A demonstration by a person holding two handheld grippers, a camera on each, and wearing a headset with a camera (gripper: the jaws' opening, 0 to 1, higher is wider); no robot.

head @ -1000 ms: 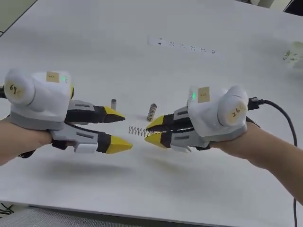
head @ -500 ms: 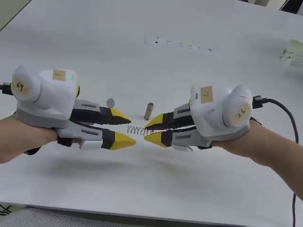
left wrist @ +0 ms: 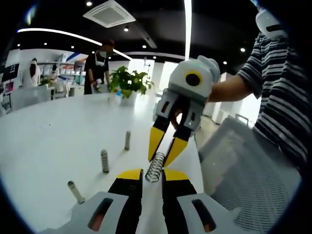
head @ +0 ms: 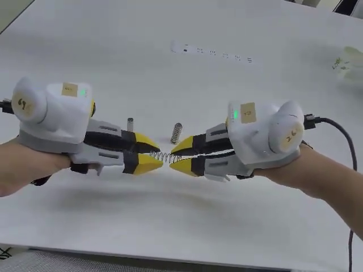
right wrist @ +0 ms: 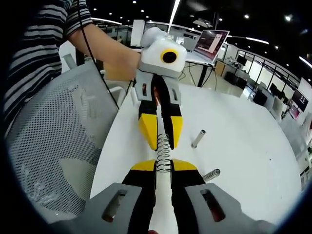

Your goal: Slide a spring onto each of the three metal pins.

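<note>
Closing in since earlier, left gripper (head: 152, 157) is pinching one end of the spring (head: 164, 155); right gripper (head: 180, 157) is clamping the other, above the table (head: 113, 45); likely light and bendy, best gripped by end coils.

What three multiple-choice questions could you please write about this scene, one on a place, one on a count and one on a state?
1. Where is the loose spring? A lying free, untouched; B between the left gripper and the right gripper; C dropped out of sight.
2. How many pins stand in the left gripper view? A one; B two; C three.
3. How is the left gripper? A wide open; B shut on the spring; C shut on nothing.
Answers: 1 B, both tips meet on it; 2 C, three stand in a line; 3 B, its jaws pinch the spring's end.
</note>
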